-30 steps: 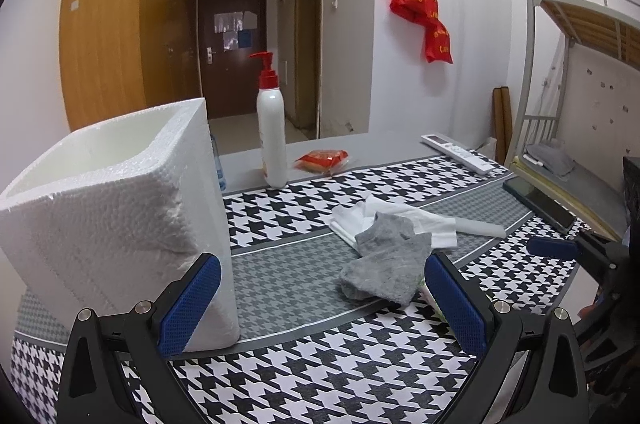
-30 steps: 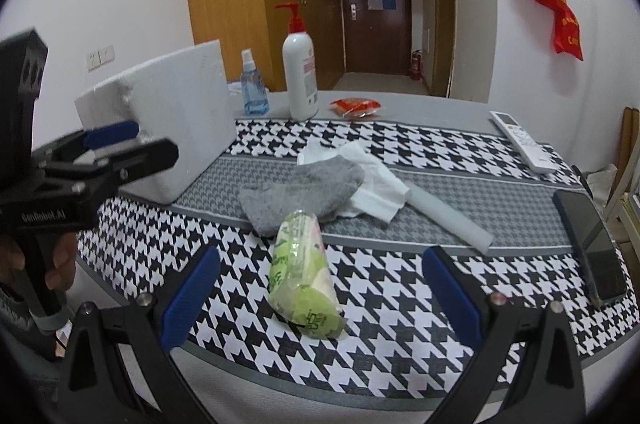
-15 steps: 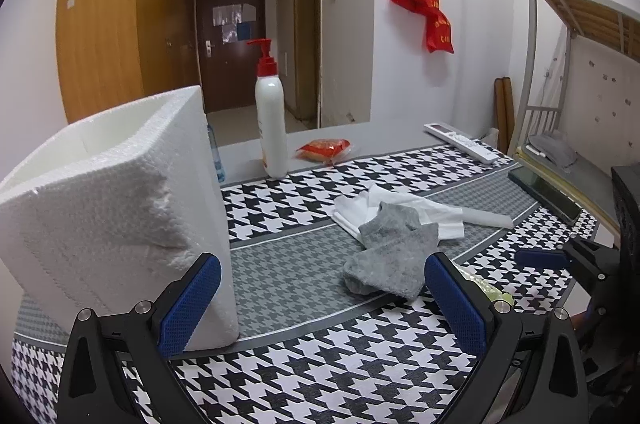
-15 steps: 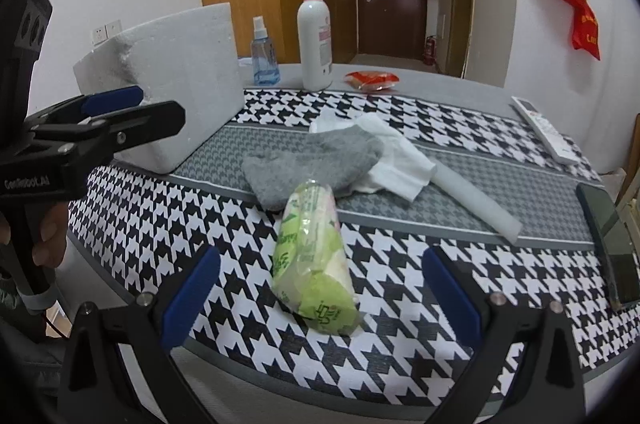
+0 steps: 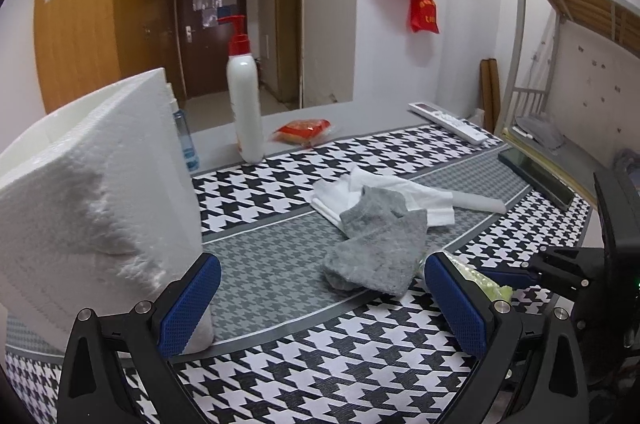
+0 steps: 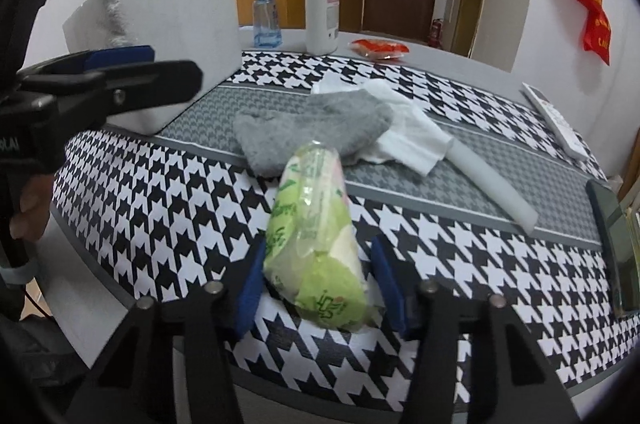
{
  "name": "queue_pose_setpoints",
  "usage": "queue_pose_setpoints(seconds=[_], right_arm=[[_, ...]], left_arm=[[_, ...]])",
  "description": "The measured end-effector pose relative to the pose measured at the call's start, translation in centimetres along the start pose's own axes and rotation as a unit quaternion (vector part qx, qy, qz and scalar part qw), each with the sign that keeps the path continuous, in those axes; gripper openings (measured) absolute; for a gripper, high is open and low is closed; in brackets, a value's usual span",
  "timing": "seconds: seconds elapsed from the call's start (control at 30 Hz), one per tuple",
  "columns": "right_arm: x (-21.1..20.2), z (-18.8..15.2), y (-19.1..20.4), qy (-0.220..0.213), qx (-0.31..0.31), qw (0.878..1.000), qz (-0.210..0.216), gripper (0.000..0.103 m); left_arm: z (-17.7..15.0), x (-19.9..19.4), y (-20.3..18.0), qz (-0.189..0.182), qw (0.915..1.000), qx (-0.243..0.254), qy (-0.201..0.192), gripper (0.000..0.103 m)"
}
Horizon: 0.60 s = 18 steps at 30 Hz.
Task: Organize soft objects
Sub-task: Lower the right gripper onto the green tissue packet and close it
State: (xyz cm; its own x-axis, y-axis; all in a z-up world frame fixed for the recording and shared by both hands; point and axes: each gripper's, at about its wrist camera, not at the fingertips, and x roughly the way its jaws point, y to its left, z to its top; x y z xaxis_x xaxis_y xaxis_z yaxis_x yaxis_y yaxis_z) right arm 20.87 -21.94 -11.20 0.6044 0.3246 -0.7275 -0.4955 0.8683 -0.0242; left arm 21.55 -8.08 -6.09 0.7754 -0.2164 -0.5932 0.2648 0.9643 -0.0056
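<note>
A green tissue pack [image 6: 316, 236] lies on the houndstooth tablecloth [image 6: 160, 192] near the front edge. My right gripper [image 6: 318, 288] straddles its near end and its jaws are closing, the blue pads just beside the pack's sides. Behind the pack a grey sock [image 6: 312, 124] lies over a white cloth [image 6: 408, 140]. My left gripper [image 5: 324, 304] hangs open over the table with nothing between its fingers, the white foam box [image 5: 92, 204] at its left pad and the grey sock [image 5: 376, 248] ahead on the right. The right gripper [image 5: 520, 274] shows at the right edge of the left wrist view.
A white foam strip [image 6: 492, 184] lies right of the cloth. At the back stand a pump bottle [image 6: 322, 8] and a spray bottle [image 6: 266, 20], with a red packet [image 5: 304, 130] nearby. A remote [image 5: 452, 122] and a phone [image 6: 612, 248] lie at the right edge.
My right gripper has sunk toward the tissue pack and its jaws have narrowed from wide open to close around it. The left gripper has eased slightly forward and stays open.
</note>
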Motion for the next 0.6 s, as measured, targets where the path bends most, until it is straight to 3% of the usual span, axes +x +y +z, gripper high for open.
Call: queue_pose_setpoints(seconds=[0.37, 0.43, 0.47, 0.6], right_arm=[[-0.4, -0.3, -0.3, -0.002, -0.006, 1.000, 0.010, 0.051], [-0.5, -0.4, -0.1, -0.003, -0.011, 1.000, 0.001, 0.047], [-0.5, -0.4, -0.1, -0.003, -0.012, 1.000, 0.002, 0.038], [-0.8, -0.5, -0.5, -0.007, 0.000, 1.000, 0.018, 0.033]], left_arm=[[0.2, 1.1, -0.2, -0.004, 1.0000, -0.001, 0.007, 0.102], [0.2, 1.2, -0.3, -0.008, 0.9999, 0.000, 0.008, 0.102], [0.2, 1.3, -0.4, -0.010, 0.9999, 0.002, 0.009, 0.102], [0.3, 1.3, -0.9, -0.013, 0.9998, 0.010, 0.009, 0.102]])
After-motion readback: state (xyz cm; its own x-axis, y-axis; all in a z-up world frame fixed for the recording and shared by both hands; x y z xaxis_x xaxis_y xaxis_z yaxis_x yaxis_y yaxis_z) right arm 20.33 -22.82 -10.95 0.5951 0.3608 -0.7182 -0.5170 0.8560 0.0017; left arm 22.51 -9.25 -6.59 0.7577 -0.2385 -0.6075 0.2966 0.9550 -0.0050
